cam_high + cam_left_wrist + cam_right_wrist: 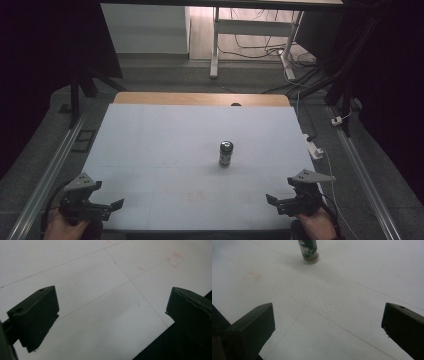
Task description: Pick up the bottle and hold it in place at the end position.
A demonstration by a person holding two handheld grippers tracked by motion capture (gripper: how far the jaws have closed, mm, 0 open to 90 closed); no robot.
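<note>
1. Two grippers occupy the high view's bottom corners: left gripper (113, 209) and right gripper (273, 202), both with jaws spread wide, holding nothing.
2. One jar (226, 153) stands upright right of frame centre, well apart from both.
3. One white table (150, 150) carries it.

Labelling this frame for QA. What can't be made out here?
- Small jar: label print too small and dim in the high view; in the right gripper view the top edge cuts off its cap and blur hides the text.
- Jar contents: not readable in either view.
- Faint reddish mark on the white table: too faint to identify.
- Left gripper and right gripper: open; the bottom edge cuts off the hands.
</note>
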